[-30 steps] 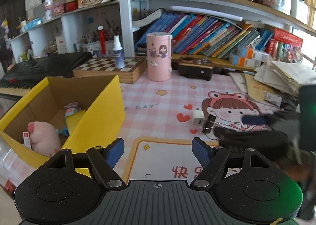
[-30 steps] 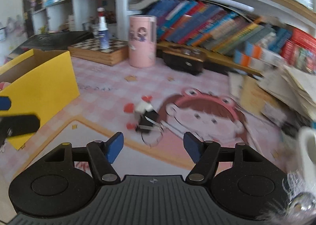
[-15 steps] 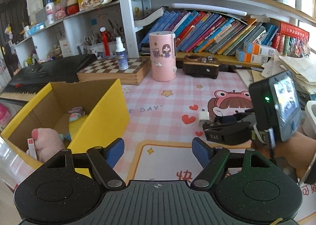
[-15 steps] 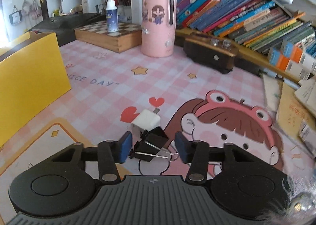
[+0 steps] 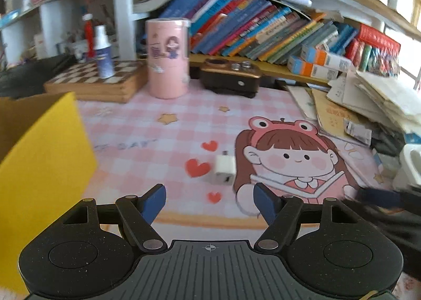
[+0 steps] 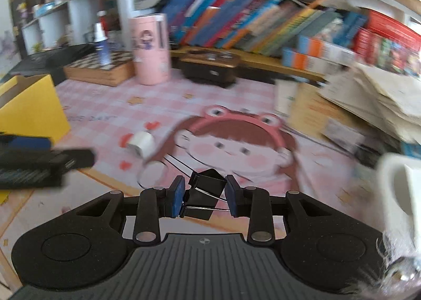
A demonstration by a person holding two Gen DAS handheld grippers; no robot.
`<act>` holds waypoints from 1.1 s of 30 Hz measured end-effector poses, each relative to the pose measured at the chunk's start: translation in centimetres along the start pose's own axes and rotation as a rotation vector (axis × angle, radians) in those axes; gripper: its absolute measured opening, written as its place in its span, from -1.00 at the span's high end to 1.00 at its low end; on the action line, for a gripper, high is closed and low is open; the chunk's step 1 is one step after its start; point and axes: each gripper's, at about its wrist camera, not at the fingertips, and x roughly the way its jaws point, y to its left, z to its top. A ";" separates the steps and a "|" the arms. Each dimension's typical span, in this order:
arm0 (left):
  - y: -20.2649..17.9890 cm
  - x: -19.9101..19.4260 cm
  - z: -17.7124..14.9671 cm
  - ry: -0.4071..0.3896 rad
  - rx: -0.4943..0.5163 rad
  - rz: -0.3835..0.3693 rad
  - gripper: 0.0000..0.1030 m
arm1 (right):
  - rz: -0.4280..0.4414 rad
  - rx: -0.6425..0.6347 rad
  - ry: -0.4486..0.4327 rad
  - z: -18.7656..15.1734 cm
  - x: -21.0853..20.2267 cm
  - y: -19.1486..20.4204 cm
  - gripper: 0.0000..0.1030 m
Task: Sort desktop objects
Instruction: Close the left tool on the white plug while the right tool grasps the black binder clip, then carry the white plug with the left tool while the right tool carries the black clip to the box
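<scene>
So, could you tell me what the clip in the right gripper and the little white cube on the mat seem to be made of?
Binder clip: looks like black painted sheet metal with thin bright wire handles; its folded faces catch the light. White cube: probably smooth glossy plastic, likely a charger plug, with rounded edges and a small prong on top.

text: faint "DAY" is all I can read, printed on the pink checked desk mat (image 5: 158, 139) | same print smeared in my right view | book spines (image 5: 250, 31) too blurred to read | paper stack (image 5: 334, 113) print illegible | nothing else readable
</scene>
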 end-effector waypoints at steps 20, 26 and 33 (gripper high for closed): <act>-0.9 7.3 0.8 0.044 0.027 -0.007 0.54 | -0.020 0.078 0.064 -2.8 -4.3 -0.6 0.40; 0.4 1.5 0.5 0.000 -0.012 -0.095 0.54 | -0.029 0.095 0.050 -2.8 -5.5 -0.1 0.40; 3.1 -7.2 -1.3 -0.034 -0.062 -0.202 0.54 | -0.020 0.062 0.027 -3.1 -7.6 2.0 0.40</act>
